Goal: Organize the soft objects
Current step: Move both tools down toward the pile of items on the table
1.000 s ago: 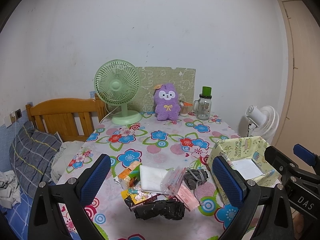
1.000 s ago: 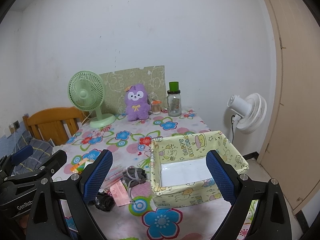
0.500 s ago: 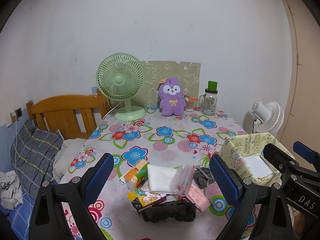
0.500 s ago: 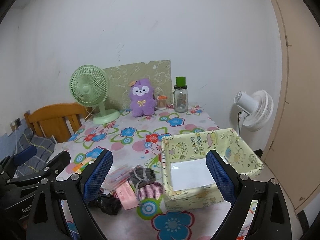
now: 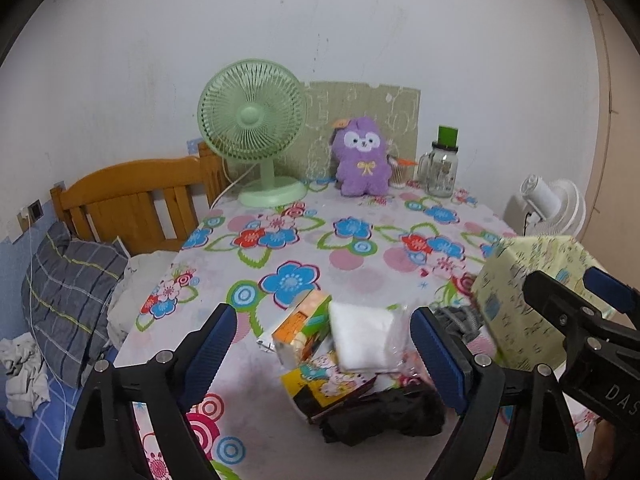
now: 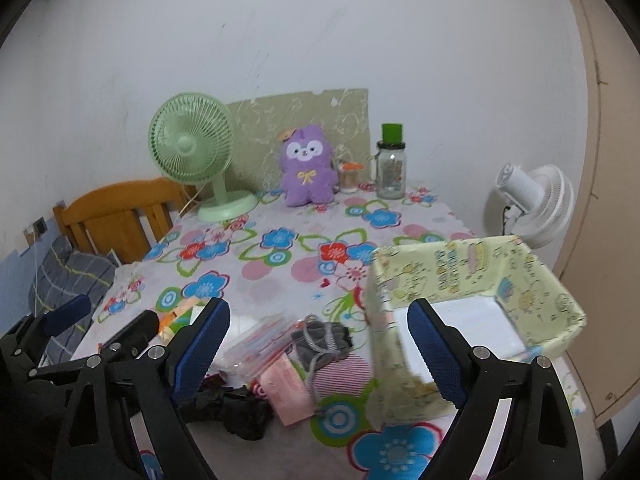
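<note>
A heap of soft things lies on the flowered table (image 5: 320, 240): a white packet (image 5: 362, 338), an orange box (image 5: 302, 324), a picture packet (image 5: 328, 382), a black cloth (image 5: 384, 414) and grey socks (image 6: 322, 340). My left gripper (image 5: 322, 354) hovers over the heap, jaws closing, pads touching nothing. A pink packet (image 6: 288, 390) and a clear pouch (image 6: 260, 344) lie by the socks. My right gripper (image 6: 318, 354) is open above them. The yellow patterned box (image 6: 472, 280) stands at the right, its white floor bare. A purple plush toy (image 5: 362, 160) sits at the back.
A green fan (image 5: 252, 128), a glass jar with a green lid (image 5: 442, 162) and a small cup stand at the back. A wooden headboard (image 5: 132, 200) and a grey pillow (image 5: 68, 292) lie left of the table. A white fan (image 6: 532, 200) stands at the right.
Both grippers have moved forward and down toward the heap, which now looks larger. The left jaws have narrowed a little. Nothing on the table has moved.
</note>
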